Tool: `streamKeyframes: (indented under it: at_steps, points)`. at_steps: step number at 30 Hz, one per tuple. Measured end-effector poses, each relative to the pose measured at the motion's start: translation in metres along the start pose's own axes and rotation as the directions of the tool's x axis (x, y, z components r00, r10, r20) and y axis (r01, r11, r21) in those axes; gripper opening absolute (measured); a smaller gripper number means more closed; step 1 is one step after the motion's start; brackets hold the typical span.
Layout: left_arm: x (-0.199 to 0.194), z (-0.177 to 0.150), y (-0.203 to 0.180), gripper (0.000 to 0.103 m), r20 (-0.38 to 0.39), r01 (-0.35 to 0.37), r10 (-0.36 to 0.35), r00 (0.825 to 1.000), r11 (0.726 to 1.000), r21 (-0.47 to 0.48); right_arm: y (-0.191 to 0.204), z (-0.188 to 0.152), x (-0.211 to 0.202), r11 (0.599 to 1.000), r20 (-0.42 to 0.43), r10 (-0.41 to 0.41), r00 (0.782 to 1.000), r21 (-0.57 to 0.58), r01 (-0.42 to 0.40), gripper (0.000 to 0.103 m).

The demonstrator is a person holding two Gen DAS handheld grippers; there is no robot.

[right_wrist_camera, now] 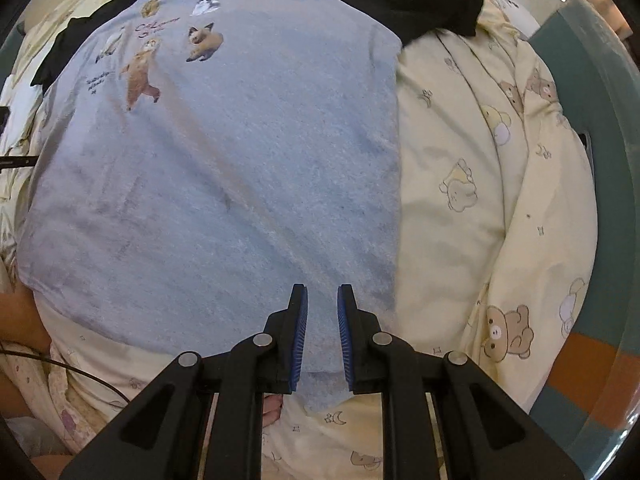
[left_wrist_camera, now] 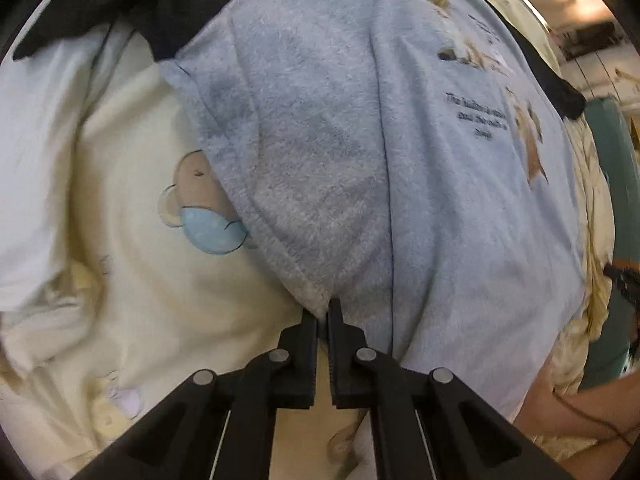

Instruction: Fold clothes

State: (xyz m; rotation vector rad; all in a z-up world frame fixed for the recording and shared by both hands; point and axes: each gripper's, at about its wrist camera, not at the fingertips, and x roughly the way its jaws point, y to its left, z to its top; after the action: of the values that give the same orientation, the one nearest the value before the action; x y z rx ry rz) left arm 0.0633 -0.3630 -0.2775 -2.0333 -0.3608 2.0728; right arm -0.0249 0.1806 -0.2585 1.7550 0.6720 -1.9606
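Two grippers — left gripper [left_wrist_camera: 323, 312] pinches T-shirt [left_wrist_camera: 340, 140]; right gripper [right_wrist_camera: 322, 300] parted.

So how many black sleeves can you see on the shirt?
2. One sleeve lies at the shirt's far right corner, the other at its far left, both spread flat on the yellow bedding.

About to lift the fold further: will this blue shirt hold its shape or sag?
Likely floppy: the blue shirt already drapes in soft folds from the left gripper. Its fuzzy knit should grip rather than slip. The free hem by the right gripper will probably trail.
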Motion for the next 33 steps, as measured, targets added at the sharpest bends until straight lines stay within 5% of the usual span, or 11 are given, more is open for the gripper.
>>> streamKeyframes:
  at_steps: [3,7,11,14,19,22,25,28,30,33]
  points:
    - [-0.020,-0.002,0.018,0.003,0.026,-0.072,0.072,0.997,0.997,-0.015,-0.004,-0.005,0.005,1.000,-0.016,-0.002,1.000,0.015,0.002,0.018]
    - [-0.044,-0.003,0.069,0.003,0.091,-0.127,0.148,0.985,0.970,-0.209,-0.004,-0.004,0.016,1.000,-0.033,0.009,0.999,0.025,-0.008,0.018]
    - [-0.042,-0.017,0.049,0.007,0.077,-0.173,0.186,0.980,0.974,-0.144,-0.002,-0.006,0.020,1.000,-0.042,0.010,0.999,0.023,-0.009,0.018]
    - [-0.057,-0.023,0.039,0.007,0.162,-0.266,0.288,0.944,0.953,-0.145,-0.004,-0.010,0.018,1.000,-0.043,0.011,0.999,0.026,-0.010,0.018]
    - [-0.083,-0.009,0.056,0.007,0.263,-0.221,0.305,0.915,0.926,-0.307,-0.011,-0.015,0.023,0.999,-0.062,0.008,0.998,0.049,-0.005,0.018]
    - [-0.086,-0.005,0.063,0.016,0.241,-0.112,0.173,0.955,0.963,-0.245,-0.012,-0.016,0.020,0.999,-0.056,0.014,0.998,0.053,-0.011,0.018]
    - [-0.087,-0.028,0.100,0.052,0.158,-0.116,0.140,0.978,0.981,-0.153,-0.016,-0.018,0.019,0.997,-0.047,0.038,0.998,0.072,-0.035,0.018]
    - [-0.054,-0.051,0.092,0.052,0.007,-0.052,0.054,0.999,0.990,-0.135,-0.030,-0.022,0.023,0.983,-0.028,0.125,0.992,0.138,-0.120,0.019]
    - [-0.029,-0.075,0.081,0.052,-0.108,0.022,-0.034,0.994,0.993,-0.115,-0.044,-0.027,0.030,0.969,-0.029,0.176,0.984,0.182,-0.168,0.024]
    - [-0.006,-0.094,0.060,0.052,-0.184,0.056,-0.061,0.981,0.998,-0.032,-0.061,-0.035,0.039,0.950,-0.040,0.217,0.975,0.239,-0.202,0.025]
